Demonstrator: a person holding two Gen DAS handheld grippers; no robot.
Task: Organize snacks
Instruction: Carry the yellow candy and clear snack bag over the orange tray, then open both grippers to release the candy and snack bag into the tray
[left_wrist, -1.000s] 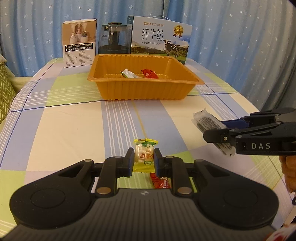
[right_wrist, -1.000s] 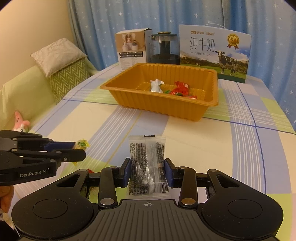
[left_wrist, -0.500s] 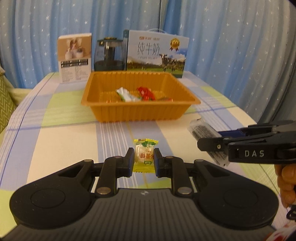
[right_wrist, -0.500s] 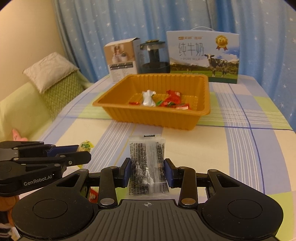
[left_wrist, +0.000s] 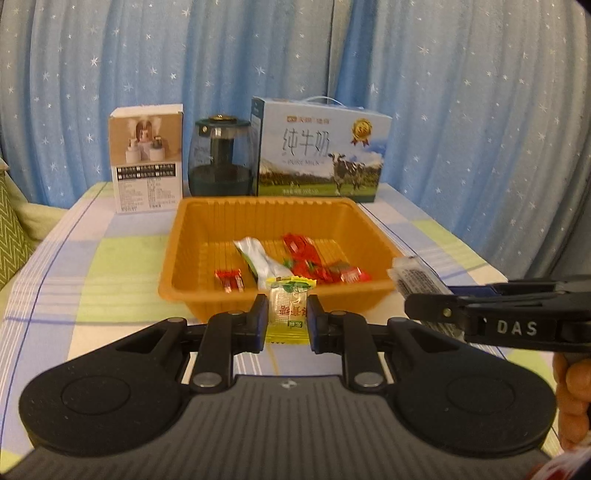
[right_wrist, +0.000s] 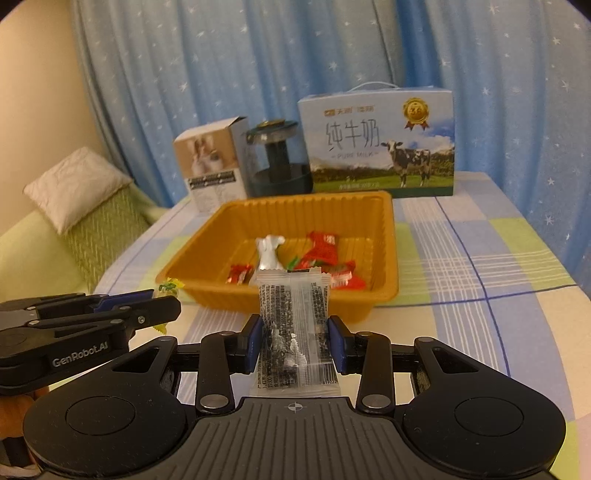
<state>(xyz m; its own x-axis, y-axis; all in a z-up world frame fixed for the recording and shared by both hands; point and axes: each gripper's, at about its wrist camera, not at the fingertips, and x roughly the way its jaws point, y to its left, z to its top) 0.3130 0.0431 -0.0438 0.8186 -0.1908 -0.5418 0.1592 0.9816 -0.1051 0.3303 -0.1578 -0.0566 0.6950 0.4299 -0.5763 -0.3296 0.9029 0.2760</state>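
My left gripper (left_wrist: 286, 319) is shut on a small yellow-green wrapped snack (left_wrist: 288, 308), held just short of the near wall of the orange tray (left_wrist: 184, 240). My right gripper (right_wrist: 293, 341) is shut on a clear packet with black print (right_wrist: 293, 325), also just before the tray (right_wrist: 388, 258). Inside the tray lie a silver-white packet (left_wrist: 258, 256) and several red wrapped sweets (left_wrist: 303, 254). The right gripper shows from the side in the left wrist view (left_wrist: 424, 308), with its packet (left_wrist: 417, 278) sticking out. The left gripper (right_wrist: 162, 306) appears at the left of the right wrist view.
Behind the tray stand a white product box (left_wrist: 147, 162), a dark glass kettle (left_wrist: 219, 158) and a blue milk carton box (left_wrist: 319, 155). The checked tablecloth (right_wrist: 480, 258) covers the table. Blue starred curtains hang behind. A green sofa with a cushion (right_wrist: 74, 188) sits at left.
Both grippers rose and moved forward toward the tray with their snacks still held. The tray now looks closer and its contents more visible. A red sweet on the cloth dropped out of view.
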